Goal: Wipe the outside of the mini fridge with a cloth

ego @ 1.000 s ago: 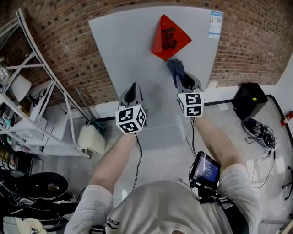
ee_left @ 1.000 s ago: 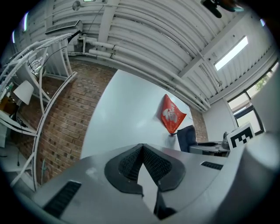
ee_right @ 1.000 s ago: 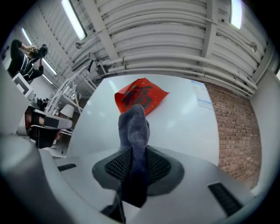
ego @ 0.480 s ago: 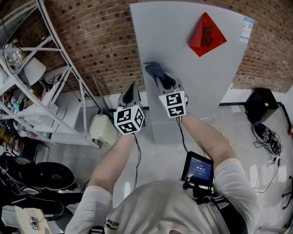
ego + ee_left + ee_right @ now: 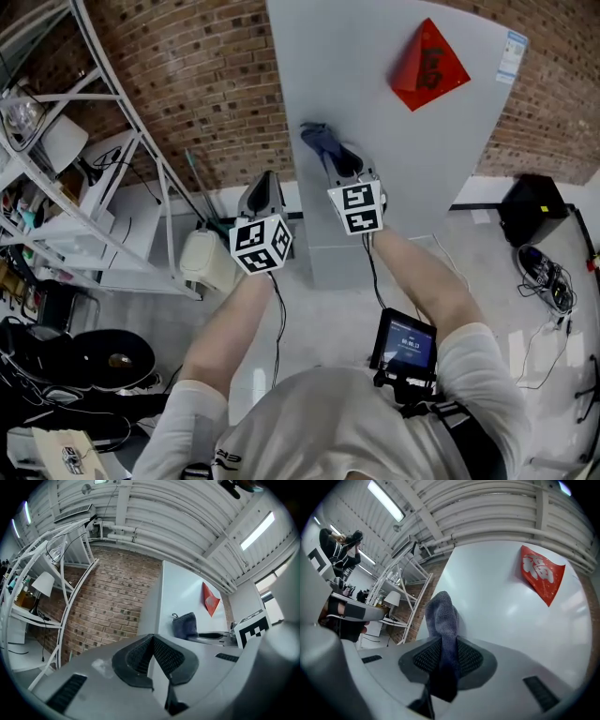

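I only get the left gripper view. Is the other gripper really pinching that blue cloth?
Observer: Yes; the right gripper view shows the right gripper clamped on the cloth, between its pads.
Operator: Is there anything on the fridge besides the red paper?
Observer: The head view shows a small blue-and-white label at the fridge's top right corner.
Operator: What's on the floor there?
Observer: A black box, right of the fridge.
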The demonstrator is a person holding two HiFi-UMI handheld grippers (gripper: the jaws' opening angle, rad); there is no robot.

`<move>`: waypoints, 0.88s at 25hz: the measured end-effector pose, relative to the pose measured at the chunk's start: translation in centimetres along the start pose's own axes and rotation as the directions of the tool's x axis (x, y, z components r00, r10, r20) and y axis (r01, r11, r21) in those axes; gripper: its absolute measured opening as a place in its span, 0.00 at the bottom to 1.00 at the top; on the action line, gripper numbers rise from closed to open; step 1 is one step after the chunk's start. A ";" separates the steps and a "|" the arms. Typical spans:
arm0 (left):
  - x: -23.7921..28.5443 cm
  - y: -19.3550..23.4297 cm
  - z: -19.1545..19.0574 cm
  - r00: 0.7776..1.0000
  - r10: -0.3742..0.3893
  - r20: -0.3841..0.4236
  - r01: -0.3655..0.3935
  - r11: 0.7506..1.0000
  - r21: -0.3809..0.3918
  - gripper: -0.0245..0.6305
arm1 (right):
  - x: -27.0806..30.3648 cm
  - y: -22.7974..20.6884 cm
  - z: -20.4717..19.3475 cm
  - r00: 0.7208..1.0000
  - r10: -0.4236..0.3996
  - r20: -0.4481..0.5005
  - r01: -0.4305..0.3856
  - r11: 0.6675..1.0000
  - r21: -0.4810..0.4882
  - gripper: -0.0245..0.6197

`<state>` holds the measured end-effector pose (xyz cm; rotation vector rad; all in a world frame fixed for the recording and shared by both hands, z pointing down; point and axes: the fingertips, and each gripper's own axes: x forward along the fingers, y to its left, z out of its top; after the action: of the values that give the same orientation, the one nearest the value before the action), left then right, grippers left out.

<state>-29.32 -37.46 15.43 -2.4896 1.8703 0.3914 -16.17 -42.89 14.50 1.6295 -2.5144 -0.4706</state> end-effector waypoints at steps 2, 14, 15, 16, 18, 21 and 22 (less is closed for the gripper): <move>0.6 -1.1 -0.4 1.000 -0.010 -0.002 0.010 1.000 -0.004 0.04 | -0.7 -1.5 -0.4 1.000 -0.012 0.000 0.012 1.000 -0.002 0.17; 4.8 -10.2 -3.0 0.995 -0.094 -0.024 0.094 0.995 -0.022 0.04 | -6.4 -13.2 -3.1 0.991 -0.130 -0.012 0.130 0.991 -0.013 0.17; 5.1 -10.9 -3.2 0.995 -0.101 -0.026 0.100 0.995 -0.022 0.04 | -6.9 -14.4 -3.5 0.990 -0.143 -0.016 0.143 0.990 -0.013 0.17; 5.5 -11.6 -3.5 0.994 -0.106 -0.027 0.105 0.994 -0.023 0.04 | -7.4 -15.6 -3.9 0.987 -0.156 -0.021 0.156 0.988 -0.013 0.17; 6.3 -13.1 -3.9 0.993 -0.115 -0.032 0.114 0.993 -0.025 0.04 | -8.4 -17.9 -4.7 0.983 -0.183 -0.030 0.183 0.983 -0.013 0.17; 7.3 -15.4 -4.5 0.991 -0.131 -0.036 0.130 0.991 -0.029 0.04 | -9.8 -21.4 -5.5 0.975 -0.220 -0.032 0.221 0.975 0.000 0.17; 7.7 -16.2 -4.7 0.990 -0.136 -0.036 0.135 0.990 -0.029 0.04 | -10.3 -22.7 -5.8 0.972 -0.234 -0.034 0.234 0.972 0.009 0.17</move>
<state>-11.11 -40.73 16.05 -2.6403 1.7065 0.3706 9.37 -43.26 13.64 1.9328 -2.3170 -0.4462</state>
